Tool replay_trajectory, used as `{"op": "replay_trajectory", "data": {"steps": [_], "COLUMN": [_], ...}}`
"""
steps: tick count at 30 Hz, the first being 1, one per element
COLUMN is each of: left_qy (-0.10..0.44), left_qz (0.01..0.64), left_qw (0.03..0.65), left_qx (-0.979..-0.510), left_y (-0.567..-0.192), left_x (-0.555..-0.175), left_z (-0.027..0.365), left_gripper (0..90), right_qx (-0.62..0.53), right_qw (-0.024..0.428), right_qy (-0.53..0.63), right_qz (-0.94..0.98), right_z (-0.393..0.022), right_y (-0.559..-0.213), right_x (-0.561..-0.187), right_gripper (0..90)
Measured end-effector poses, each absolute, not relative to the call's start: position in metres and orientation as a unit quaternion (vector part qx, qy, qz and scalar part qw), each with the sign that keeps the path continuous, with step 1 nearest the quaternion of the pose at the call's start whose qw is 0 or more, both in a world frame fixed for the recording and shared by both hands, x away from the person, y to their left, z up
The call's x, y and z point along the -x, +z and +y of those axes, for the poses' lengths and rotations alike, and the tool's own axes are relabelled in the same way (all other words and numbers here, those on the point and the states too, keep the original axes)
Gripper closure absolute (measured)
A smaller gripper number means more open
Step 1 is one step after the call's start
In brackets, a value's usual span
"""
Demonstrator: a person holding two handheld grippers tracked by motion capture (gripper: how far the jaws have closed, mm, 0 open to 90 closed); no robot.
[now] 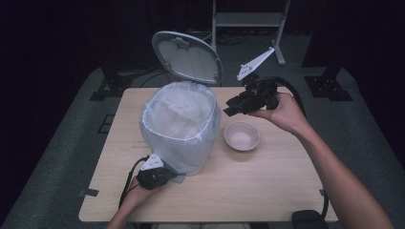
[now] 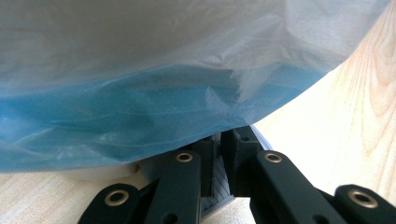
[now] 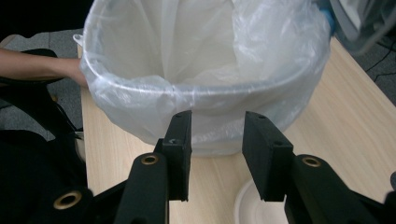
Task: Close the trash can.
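Bin (image 1: 184, 129) on table (image 1: 267, 191), lid (image 1: 187, 56) up, white liner (image 3: 205, 60) inside, apparently empty. Bowl (image 1: 242, 136) just beside bin, empty. My left gripper (image 2: 217, 165) clenched on pedal (image 2: 219, 184) at bin's base. My right gripper (image 3: 215, 154) released, above bowl.

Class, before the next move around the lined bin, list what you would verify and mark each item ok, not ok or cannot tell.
1. Lid of the bin stands open: ok.
2. Liner bag folded over the rim all round: ok on the sides shown.
3. Left hand-held gripper closed on the grey pedal at the bin's base: ok.
4. Right hand-held gripper empty, jaws apart: ok.
5. Bowl empty and apart from the bin: ok.
6. Anything lying inside the bag: cannot tell.
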State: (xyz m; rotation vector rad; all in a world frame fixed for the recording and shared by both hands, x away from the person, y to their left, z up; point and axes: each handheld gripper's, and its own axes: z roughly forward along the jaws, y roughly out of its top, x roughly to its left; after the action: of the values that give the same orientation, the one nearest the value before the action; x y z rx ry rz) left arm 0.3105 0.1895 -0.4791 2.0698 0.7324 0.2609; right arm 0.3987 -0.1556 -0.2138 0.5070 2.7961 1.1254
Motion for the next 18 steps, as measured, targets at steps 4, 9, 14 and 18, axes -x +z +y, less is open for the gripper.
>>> {"op": "replay_trajectory", "data": {"steps": [4,9,14,18], "left_qy": [0.106,0.105,0.106,0.106], "left_qz": [0.297,0.297,0.297,0.297], "left_qw": [0.449,0.449,0.450,0.449], "left_qx": [-0.836,-0.836,-0.836,-0.836], "left_y": [-0.479,-0.479,-0.479,-0.479], "left_x": [-0.310,-0.310,-0.310,-0.310], "left_z": [0.189,0.189,0.189,0.189], "left_gripper": [84.1,84.1,84.1,84.1], "right_qx": [-0.171,-0.176,-0.184,-0.190], "right_qw": [0.039,0.037,0.039,0.037], "right_qy": [0.369,0.372,0.375,0.375], "right_qz": [0.913,0.911,0.908,0.906], "right_z": [-0.162,-0.168,-0.175,-0.181], "right_y": [-0.220,-0.227,-0.236,-0.244], "right_x": [-0.399,-0.400,-0.400,-0.401], "right_gripper": [61.3,60.7,59.7,59.0]}}
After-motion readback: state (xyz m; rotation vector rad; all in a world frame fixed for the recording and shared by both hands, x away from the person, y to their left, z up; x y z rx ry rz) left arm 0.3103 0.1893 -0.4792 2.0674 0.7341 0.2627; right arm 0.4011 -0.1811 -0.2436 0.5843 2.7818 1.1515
